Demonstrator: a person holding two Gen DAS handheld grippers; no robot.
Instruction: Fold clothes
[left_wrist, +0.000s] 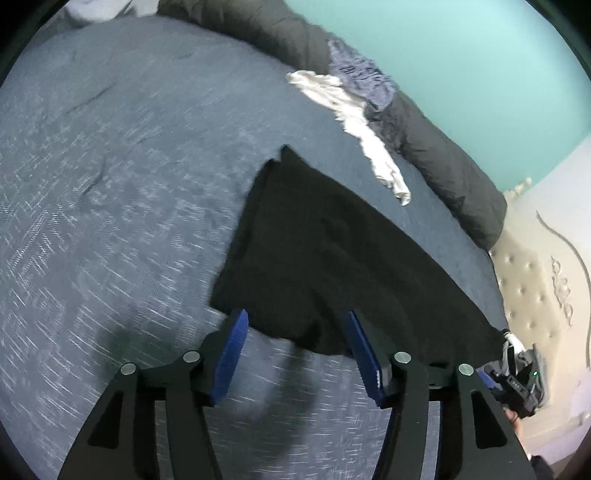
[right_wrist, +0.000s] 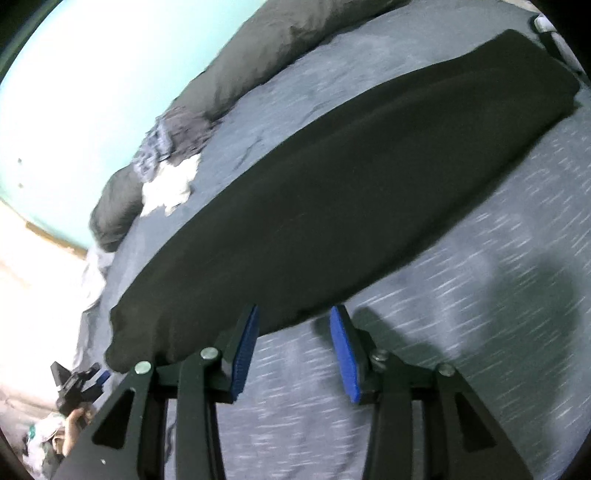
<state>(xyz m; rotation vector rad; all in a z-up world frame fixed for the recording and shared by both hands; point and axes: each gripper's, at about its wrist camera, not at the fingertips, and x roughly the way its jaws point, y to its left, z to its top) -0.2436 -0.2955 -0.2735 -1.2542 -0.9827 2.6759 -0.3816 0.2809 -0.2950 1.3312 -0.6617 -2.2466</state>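
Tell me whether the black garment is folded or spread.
Folded: the black garment lies flat on the bed as a narrow strip with layered edges at one corner.

Your left gripper (left_wrist: 295, 354) is built from flat matte black linkage arms, two on either side of the jaws, each with a long cut-out slot farther back from them. Round silver pivot bolts (left_wrist: 191, 356) sit in pairs just behind each jaw. Its pads (left_wrist: 231, 360) are bright blue with a finely ribbed, saw-toothed inner face, seated in black holders.

Your right gripper (right_wrist: 293, 350) has the same make: black arms with triangular cut-outs, silver bolts (right_wrist: 209, 353) behind the jaws, and ribbed blue pads (right_wrist: 345, 360). On the bolt beside its right jaw, a nut stands proud of the arm.
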